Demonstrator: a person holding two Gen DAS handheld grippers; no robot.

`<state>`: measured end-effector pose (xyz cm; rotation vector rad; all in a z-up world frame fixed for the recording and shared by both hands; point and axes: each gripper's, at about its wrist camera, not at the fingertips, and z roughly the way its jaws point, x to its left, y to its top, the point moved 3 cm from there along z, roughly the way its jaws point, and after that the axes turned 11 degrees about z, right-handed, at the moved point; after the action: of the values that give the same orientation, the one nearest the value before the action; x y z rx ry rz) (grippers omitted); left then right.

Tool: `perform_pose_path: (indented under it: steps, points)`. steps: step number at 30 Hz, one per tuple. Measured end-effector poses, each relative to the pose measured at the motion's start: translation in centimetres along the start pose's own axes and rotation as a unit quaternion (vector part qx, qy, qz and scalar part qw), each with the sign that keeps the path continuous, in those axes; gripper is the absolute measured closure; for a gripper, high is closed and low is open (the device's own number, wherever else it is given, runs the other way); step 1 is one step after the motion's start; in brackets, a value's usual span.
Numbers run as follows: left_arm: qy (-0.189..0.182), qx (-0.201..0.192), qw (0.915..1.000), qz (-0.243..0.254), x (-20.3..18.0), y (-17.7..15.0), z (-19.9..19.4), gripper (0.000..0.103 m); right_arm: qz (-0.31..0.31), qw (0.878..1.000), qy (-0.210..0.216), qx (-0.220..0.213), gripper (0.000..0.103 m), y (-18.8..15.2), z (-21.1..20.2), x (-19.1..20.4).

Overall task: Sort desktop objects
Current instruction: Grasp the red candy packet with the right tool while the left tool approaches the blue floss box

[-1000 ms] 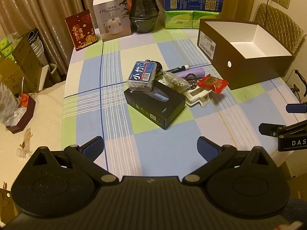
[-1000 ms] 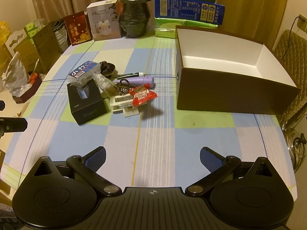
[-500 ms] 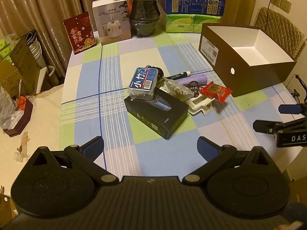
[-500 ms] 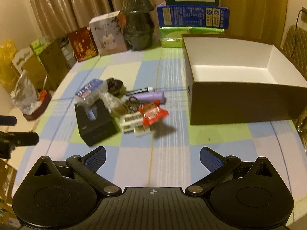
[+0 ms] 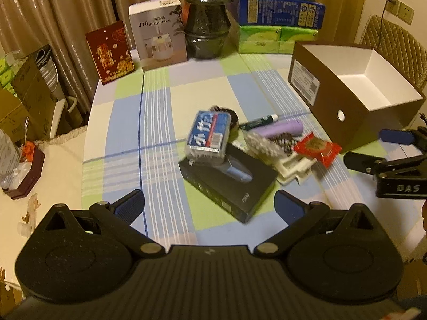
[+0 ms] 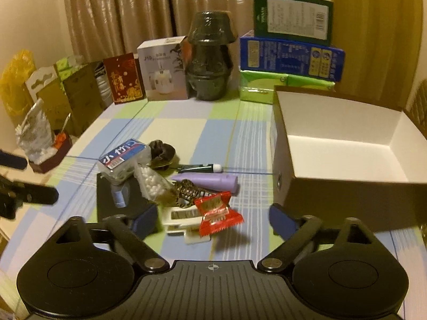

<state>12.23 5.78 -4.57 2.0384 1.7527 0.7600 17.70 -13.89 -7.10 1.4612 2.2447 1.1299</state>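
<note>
My right gripper (image 6: 213,220) hangs with jaws wide and empty just short of the red snack packet (image 6: 217,212), which rests on a white clip (image 6: 180,218) at the near edge of the pile; my left gripper (image 5: 209,205), equally wide and empty, faces the black box (image 5: 229,184) carrying a blue-labelled clear case (image 5: 209,134); the open brown box (image 6: 344,144) waits just right of the pile; best, I judge, to pinch the packet alone, lifting clear of the clip.
</note>
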Motion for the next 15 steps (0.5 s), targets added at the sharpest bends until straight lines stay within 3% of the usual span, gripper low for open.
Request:
perform_pose_path:
  steps: [15]
  points:
    - [0.009,-0.004,0.9999,-0.008,2.3,2.7,4.7,0.001,-0.034,0.998,0.000,0.047,0.035,0.5,6.0,-1.1]
